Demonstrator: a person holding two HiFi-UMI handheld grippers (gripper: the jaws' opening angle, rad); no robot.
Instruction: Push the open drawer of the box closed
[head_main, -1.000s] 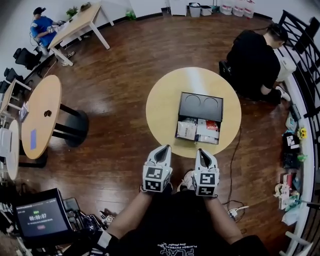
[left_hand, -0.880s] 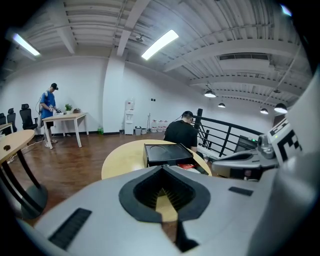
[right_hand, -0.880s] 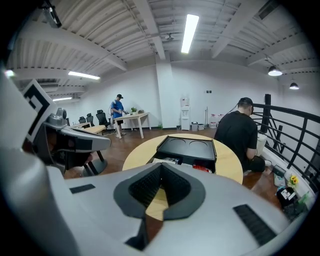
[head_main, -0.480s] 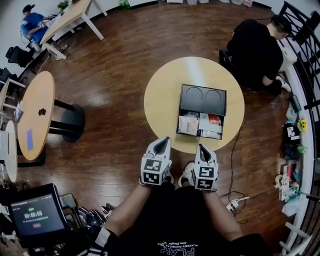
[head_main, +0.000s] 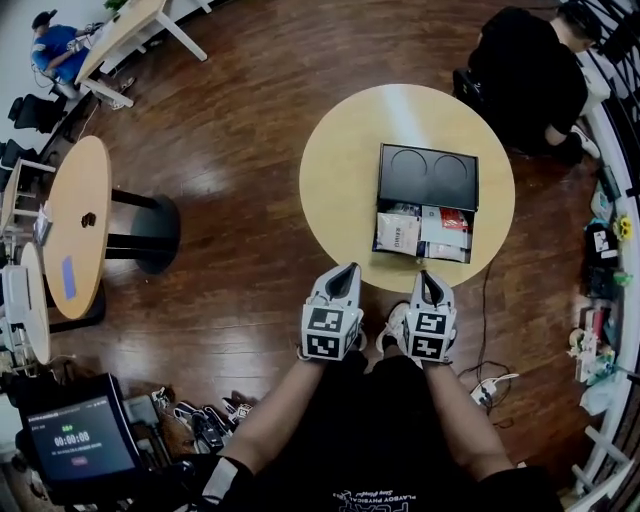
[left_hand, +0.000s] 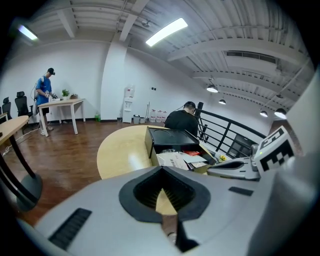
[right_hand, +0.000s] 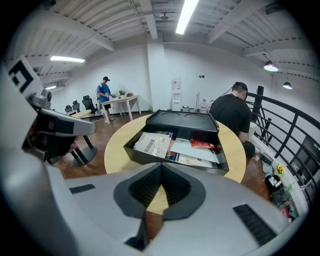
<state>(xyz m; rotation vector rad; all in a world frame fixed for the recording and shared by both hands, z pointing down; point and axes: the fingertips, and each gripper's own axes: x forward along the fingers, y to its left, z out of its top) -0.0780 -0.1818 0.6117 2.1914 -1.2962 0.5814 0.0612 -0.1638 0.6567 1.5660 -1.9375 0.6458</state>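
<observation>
- Drawer (head_main: 423, 234) stands pulled out of the black box (head_main: 428, 177), packed with papers, its front edge close to the round bench's (head_main: 340, 180) near rim, facing you.
- Your left hand-held gripper (head_main: 347, 270) and right hand-held gripper (head_main: 424, 277) each have jaws pressed together on nothing, held at that rim, short of the drawer.
- Open bench surface lies left of the box.

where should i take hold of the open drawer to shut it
Skip gripping: press the long flat front wall of the drawer near its middle, coming from your edge of the table. It sticks out of the box straight toward you, so a centred push should slide it in square.
</observation>
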